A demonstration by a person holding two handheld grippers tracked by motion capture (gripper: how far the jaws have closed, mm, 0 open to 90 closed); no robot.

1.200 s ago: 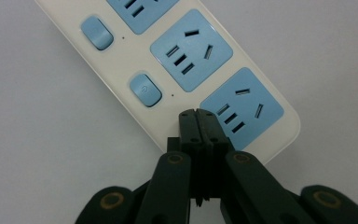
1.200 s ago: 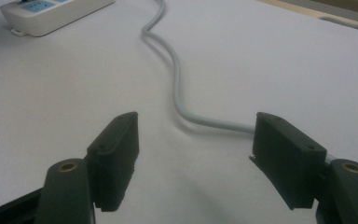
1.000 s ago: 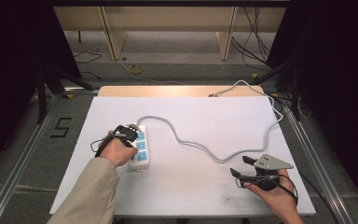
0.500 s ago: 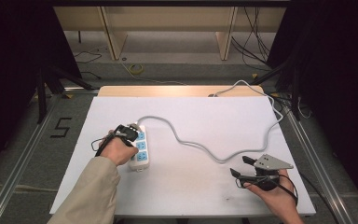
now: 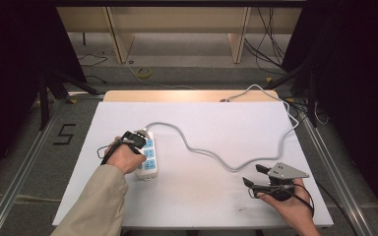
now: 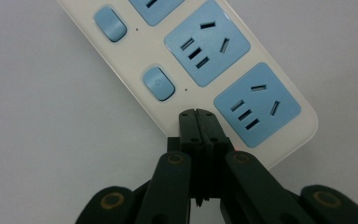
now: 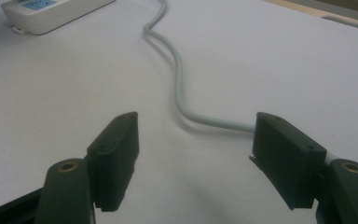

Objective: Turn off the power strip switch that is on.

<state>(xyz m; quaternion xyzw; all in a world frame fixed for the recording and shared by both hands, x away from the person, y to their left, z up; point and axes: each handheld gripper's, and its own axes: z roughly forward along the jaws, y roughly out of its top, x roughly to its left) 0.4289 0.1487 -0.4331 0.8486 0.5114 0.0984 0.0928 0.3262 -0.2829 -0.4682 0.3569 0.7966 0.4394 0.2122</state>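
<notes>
- At the left gripper [image 6: 196, 114], the fingers are pressed together with nothing between them, their joined tip set on the white face of the power strip [image 6: 135, 79], just below a blue rocker switch [image 6: 158, 84].
- That switch lies straight ahead of the tip and very near; by my judgement the coming move is a short push forward onto it with the joined fingers.
- On the counter [image 5: 216, 196], the strip's long axis runs away from the person, slightly slanted, and the left hand [image 5: 123, 156] rests over its left edge.
- Farther out, blue sockets [image 6: 256, 103] sit to the right of the tip, clear of the path.
- Well apart on the right, the right gripper [image 7: 196, 154] hangs low over the counter with its fingers wide and empty.
- Between them, the strip's grey cord [image 5: 211, 152] snakes across the counter and passes just ahead of the right fingers, nothing blocking the left hand.
</notes>
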